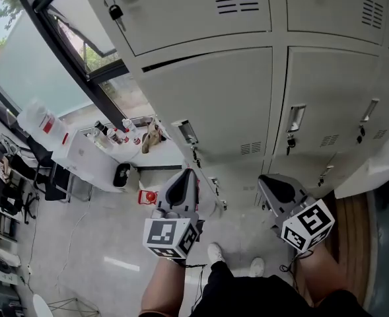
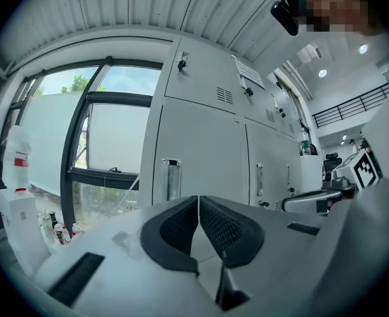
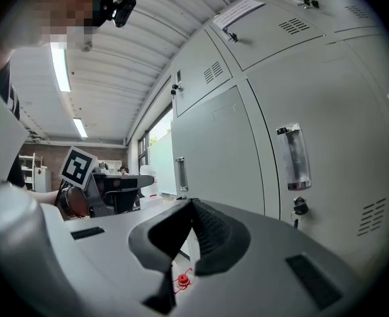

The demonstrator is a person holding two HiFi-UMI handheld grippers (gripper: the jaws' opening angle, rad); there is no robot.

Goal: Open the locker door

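Note:
A bank of grey lockers (image 1: 214, 104) fills the head view, every door closed. The nearest door has a recessed handle (image 1: 186, 132); the door to its right has a handle (image 1: 296, 118) with keys hanging below it (image 1: 290, 142). My left gripper (image 1: 181, 191) is held short of the lockers, shut with nothing between its pads. From the left gripper view (image 2: 199, 200) that handle (image 2: 172, 180) lies straight ahead. My right gripper (image 1: 277, 189) is also shut and empty. In its view (image 3: 191, 203) a handle (image 3: 293, 157) and key lock (image 3: 300, 207) are up to the right.
A dark-framed window (image 1: 62, 51) stands left of the lockers. Below it is a white table (image 1: 82, 154) with bottles (image 1: 111, 136). A small red item (image 1: 150, 196) lies on the floor. A padlock (image 1: 115, 10) hangs on an upper door. The person's shoes (image 1: 215, 252) show below.

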